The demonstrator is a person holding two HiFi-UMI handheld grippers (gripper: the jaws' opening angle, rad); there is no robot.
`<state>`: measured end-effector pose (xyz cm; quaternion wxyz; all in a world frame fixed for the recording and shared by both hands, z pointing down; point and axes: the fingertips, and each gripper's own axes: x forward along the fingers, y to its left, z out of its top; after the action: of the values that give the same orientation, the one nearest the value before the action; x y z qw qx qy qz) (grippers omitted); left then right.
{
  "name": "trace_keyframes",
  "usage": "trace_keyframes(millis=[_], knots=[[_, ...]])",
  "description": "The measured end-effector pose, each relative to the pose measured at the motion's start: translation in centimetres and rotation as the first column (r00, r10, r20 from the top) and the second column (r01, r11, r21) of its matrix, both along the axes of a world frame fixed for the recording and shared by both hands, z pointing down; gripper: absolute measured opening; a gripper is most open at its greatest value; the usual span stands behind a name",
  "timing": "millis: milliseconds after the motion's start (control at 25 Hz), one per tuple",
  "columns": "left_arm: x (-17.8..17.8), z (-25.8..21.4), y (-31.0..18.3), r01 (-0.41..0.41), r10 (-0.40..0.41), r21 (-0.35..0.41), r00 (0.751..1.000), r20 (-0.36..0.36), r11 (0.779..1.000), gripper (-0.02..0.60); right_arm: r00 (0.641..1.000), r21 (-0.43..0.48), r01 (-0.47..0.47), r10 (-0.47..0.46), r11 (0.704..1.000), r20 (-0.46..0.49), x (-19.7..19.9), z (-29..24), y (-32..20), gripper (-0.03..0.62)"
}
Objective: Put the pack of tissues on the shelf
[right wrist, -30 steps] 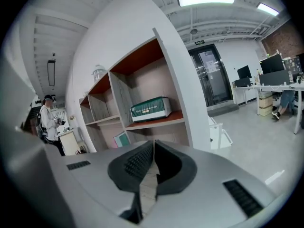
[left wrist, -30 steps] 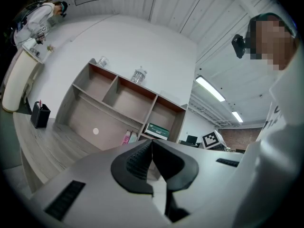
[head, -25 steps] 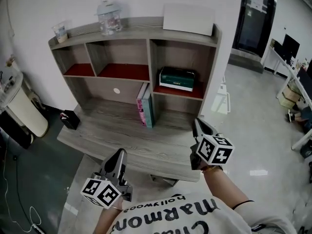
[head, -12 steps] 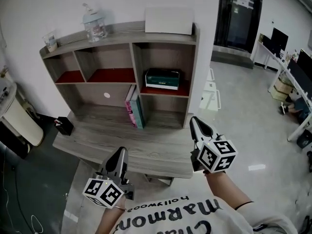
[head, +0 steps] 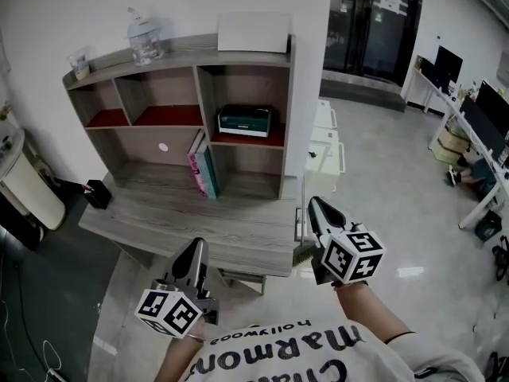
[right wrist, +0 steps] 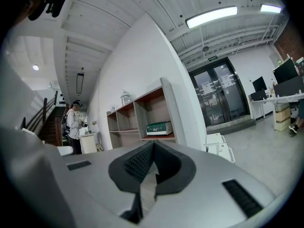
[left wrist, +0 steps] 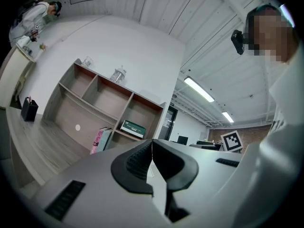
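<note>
1. An office room with a white wall (head: 71, 6), a glossy grey floor (head: 382, 197) and dark glass doors (head: 370, 22) at the back right. A grey wooden table (head: 183, 221) stands against the wall.
2. A shelf (head: 288, 94) of the same wood, with red-lined boards, stands along the far edge of the table.
3. The pack of tissues (head: 245, 121), green and white, lies flat on the red board in the shelf's upper right compartment. Neither gripper is near it.
4. Two books (head: 201, 164), one pink and one teal, stand upright in the lower compartment, just left of the divider under that board.
5. On top of the shelf are a small cup (head: 79, 64) at the left end, a clear jar (head: 141, 38) beside it and a white panel (head: 253, 32) leaning on the wall at the right end.
6. A black holder (head: 98, 193) sits at the table's left edge.
7. The left hand-held gripper (head: 196, 247) hangs off the table's near edge. Its jaws are clenched together with nothing between them.
8. The right hand-held gripper (head: 313, 206) is by the near right corner. Its jaws are pressed together and empty as well.
</note>
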<state>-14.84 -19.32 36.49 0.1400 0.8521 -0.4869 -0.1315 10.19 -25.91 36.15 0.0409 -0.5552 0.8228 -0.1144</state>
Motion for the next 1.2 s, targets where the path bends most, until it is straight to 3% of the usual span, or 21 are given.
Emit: trace_keyframes(millis=[480,1200], knots=[[4.2,0.6,7.8,0.013,-0.013,-0.005,1.000,0.014,1.000,0.017,1.000,-0.042,0.028,-0.028,0.999,-0.004,3.6,2.3,7.6,0.008],[7.2,2.3,18.5,0.048,-0.047,-0.017,0.998,0.043,0.999,0.017,0.997,-0.060,0.081,-0.080,0.995,0.015,5.9,4.7,17.1,0.008]])
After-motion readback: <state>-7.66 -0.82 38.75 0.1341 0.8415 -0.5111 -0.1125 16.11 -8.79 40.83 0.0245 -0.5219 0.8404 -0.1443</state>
